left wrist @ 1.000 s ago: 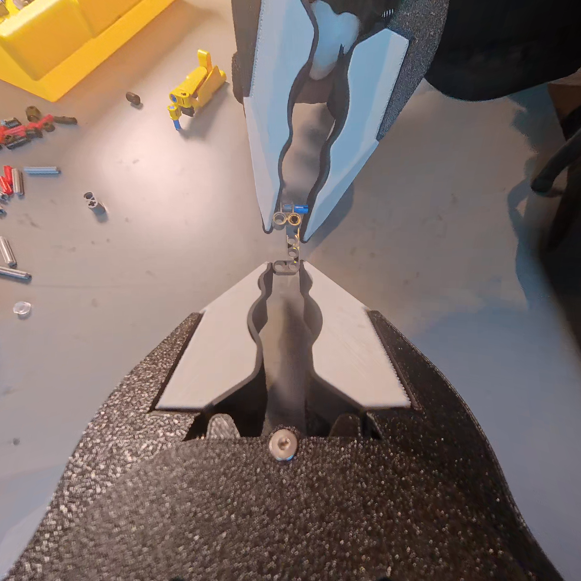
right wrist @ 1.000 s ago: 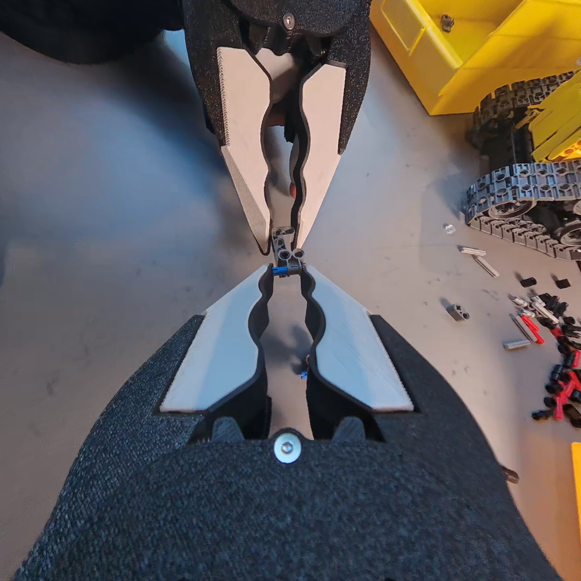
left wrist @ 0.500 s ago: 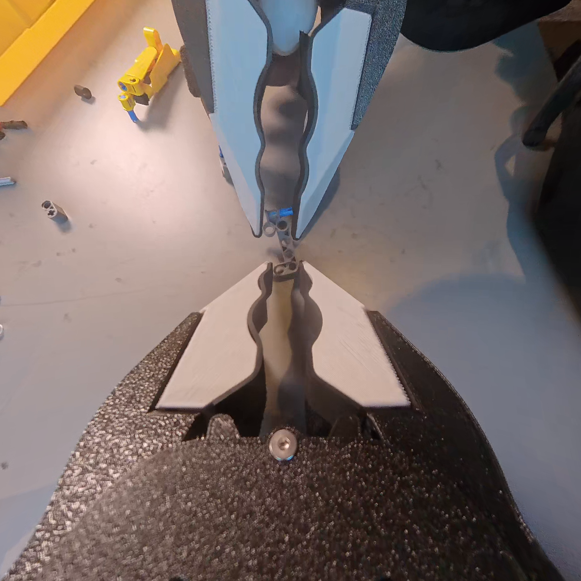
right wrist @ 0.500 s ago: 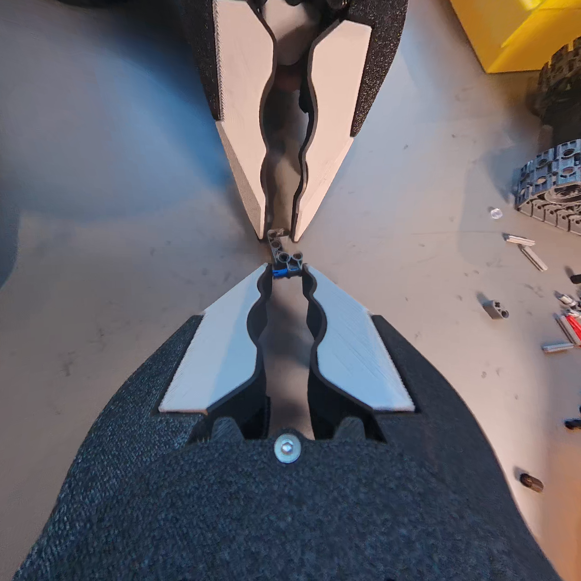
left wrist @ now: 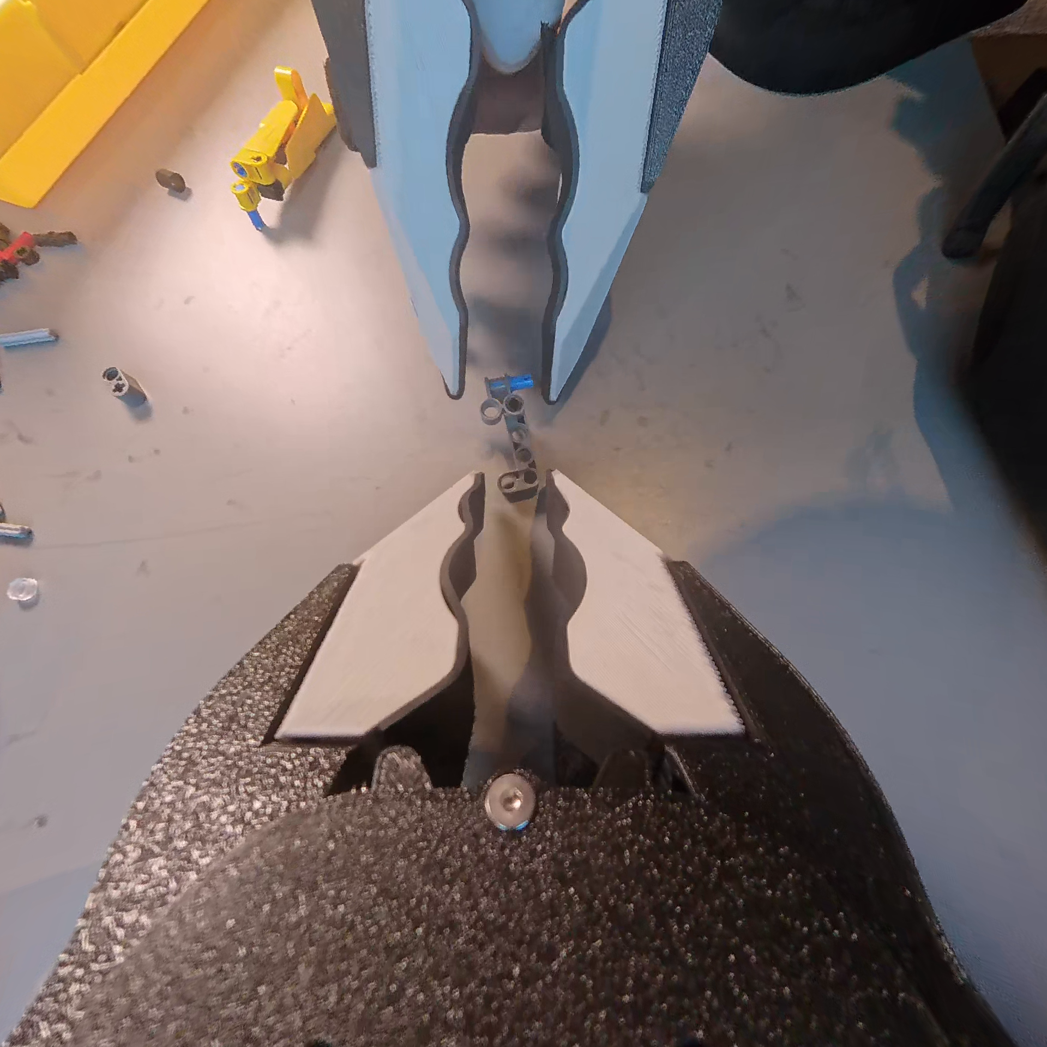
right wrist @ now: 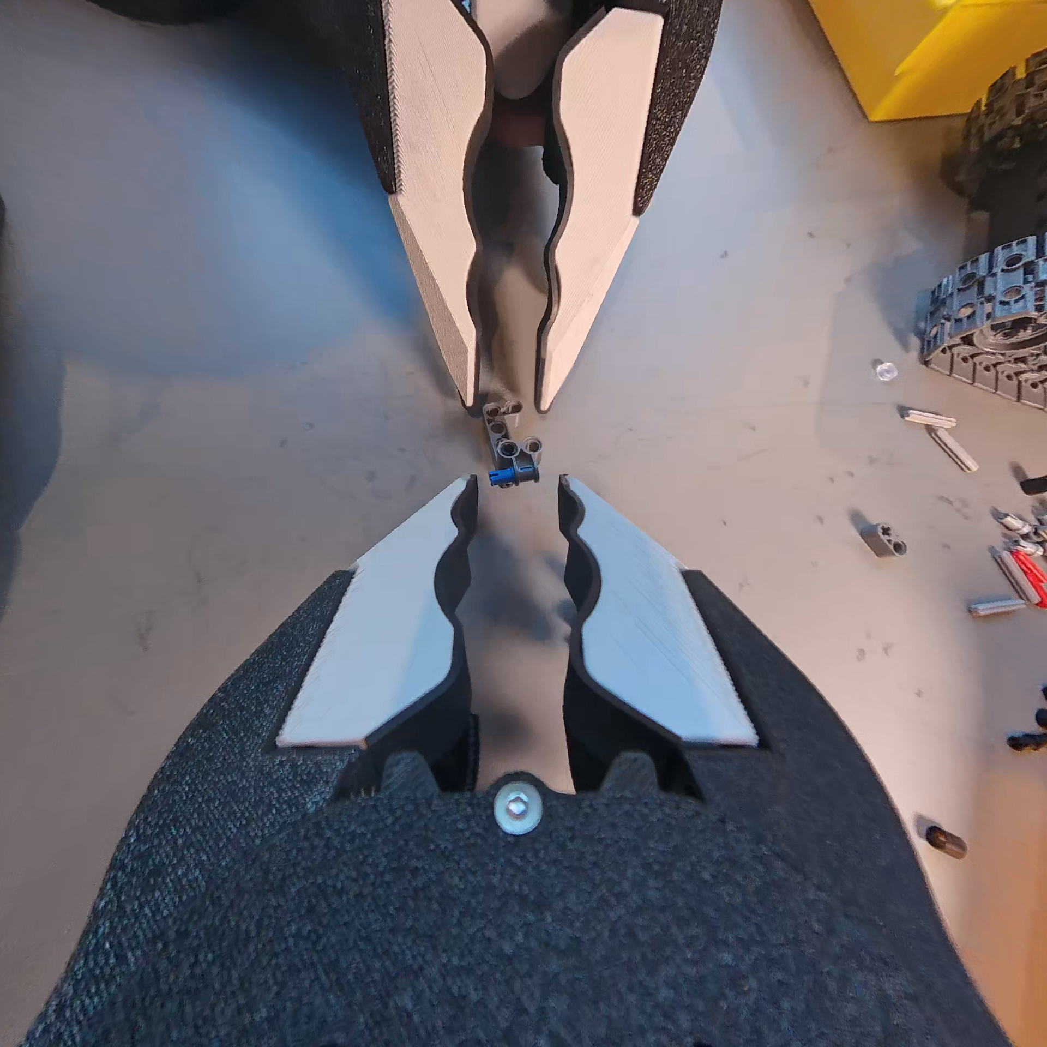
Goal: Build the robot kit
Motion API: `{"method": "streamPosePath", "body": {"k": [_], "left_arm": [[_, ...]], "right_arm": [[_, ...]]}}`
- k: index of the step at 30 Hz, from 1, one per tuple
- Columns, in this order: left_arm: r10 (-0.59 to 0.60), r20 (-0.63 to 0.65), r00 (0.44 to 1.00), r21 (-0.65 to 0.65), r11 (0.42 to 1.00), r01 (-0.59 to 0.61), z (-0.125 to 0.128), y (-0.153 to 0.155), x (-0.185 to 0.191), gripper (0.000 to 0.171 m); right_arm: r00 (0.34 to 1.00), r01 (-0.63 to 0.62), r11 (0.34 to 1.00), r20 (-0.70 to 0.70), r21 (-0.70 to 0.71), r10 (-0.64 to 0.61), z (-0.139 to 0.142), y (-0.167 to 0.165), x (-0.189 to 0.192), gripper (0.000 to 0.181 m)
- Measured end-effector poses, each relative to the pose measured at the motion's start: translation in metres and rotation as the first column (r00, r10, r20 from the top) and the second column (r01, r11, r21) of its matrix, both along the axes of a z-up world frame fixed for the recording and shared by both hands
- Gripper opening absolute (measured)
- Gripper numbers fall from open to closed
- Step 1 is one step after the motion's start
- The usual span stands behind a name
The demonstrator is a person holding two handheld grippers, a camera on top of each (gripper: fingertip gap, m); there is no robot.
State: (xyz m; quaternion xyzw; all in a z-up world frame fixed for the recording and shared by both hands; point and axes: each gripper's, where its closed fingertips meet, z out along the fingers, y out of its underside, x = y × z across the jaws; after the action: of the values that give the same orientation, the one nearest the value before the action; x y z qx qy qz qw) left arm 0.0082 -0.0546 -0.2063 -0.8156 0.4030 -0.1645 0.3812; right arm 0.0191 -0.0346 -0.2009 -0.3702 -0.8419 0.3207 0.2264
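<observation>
Both claws have opened since half a second ago: then each pinched one end of the small grey beam assembly (left wrist: 521,447), and now neither does.

Nearest in the left wrist view, the left claw (left wrist: 514,481) stands narrowly parted. The beam's near two-hole end sits between its tips, with a sliver of table (left wrist: 226,453) showing on the left side and the right tip very close or just touching. It does not look clamped. The beam runs away from there, a little tilted, to a crosspiece carrying a blue pin (left wrist: 510,382). Just beyond, the right claw (left wrist: 501,391) is spread wider than the pin and holds nothing.

The right wrist view agrees. The right claw (right wrist: 516,481) is clearly parted, with the blue pin (right wrist: 501,477) just ahead of its tips and free of both. The assembly (right wrist: 501,439) seems to lie on the table between the two claws, and the left claw (right wrist: 504,405) beyond is slightly spread about the far end.

Farther off on the left of the left view lie a clear stud (left wrist: 22,589), a grey connector (left wrist: 124,387), a small yellow assembly (left wrist: 277,147) and a large yellow block (left wrist: 56,85). On the right of the right view are loose grey axles (right wrist: 940,436) and a grey track (right wrist: 986,317).
</observation>
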Motion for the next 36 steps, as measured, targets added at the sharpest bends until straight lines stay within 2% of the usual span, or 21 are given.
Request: {"method": "streamPosePath", "body": {"k": [4, 9, 14, 21, 24, 27, 32, 36], "left_arm": [[-0.002, -0.001, 1.0, -0.007, 1.0, 0.002, -0.001, -0.001, -0.002, 0.023], [0.0, 0.005, 1.0, -0.009, 1.0, 0.0, 0.0, -0.001, -0.001, 0.023], [-0.008, -0.004, 1.0, -0.004, 1.0, 0.008, -0.004, 0.0, 0.004, 0.014], [-0.006, -0.009, 1.0, 0.0, 1.0, 0.006, -0.004, 0.0, 0.004, 0.014], [-0.011, -0.002, 1.0, -0.008, 1.0, 0.011, -0.004, -0.002, 0.003, 0.019], [-0.02, 0.015, 1.0, -0.012, 1.0, 0.02, 0.001, -0.004, 0.002, 0.025], [0.008, 0.094, 0.996, 0.037, 0.999, -0.012, 0.02, 0.001, -0.005, 0.024], [0.028, 0.238, 0.971, 0.111, 0.992, -0.056, 0.048, 0.009, -0.001, 0.024]], "right_arm": [[1.0, -0.011, 1.0, -0.004, -0.014, 0.011, 0.005, 0.002, 0.003, 0.029], [0.995, 0.094, 0.994, -0.015, -0.047, -0.095, 0.026, 0.045, 0.012, 0.041], [0.99, 0.119, 0.993, 0.072, -0.01, -0.118, 0.003, 0.06, 0.023, 0.044], [0.991, 0.1, 0.995, 0.088, -0.023, -0.097, -0.008, 0.053, 0.019, 0.029], [0.993, 0.09, 0.996, 0.084, -0.015, -0.089, -0.01, 0.051, 0.019, 0.015], [0.992, 0.089, 0.996, 0.088, -0.025, -0.086, -0.009, 0.052, 0.021, 0.015], [0.994, 0.096, 0.975, -0.024, -0.199, -0.103, 0.026, 0.045, 0.011, 0.015], [0.982, 0.041, 0.916, -0.151, -0.399, -0.11, 0.062, 0.025, 0.0, 0.015]]}}
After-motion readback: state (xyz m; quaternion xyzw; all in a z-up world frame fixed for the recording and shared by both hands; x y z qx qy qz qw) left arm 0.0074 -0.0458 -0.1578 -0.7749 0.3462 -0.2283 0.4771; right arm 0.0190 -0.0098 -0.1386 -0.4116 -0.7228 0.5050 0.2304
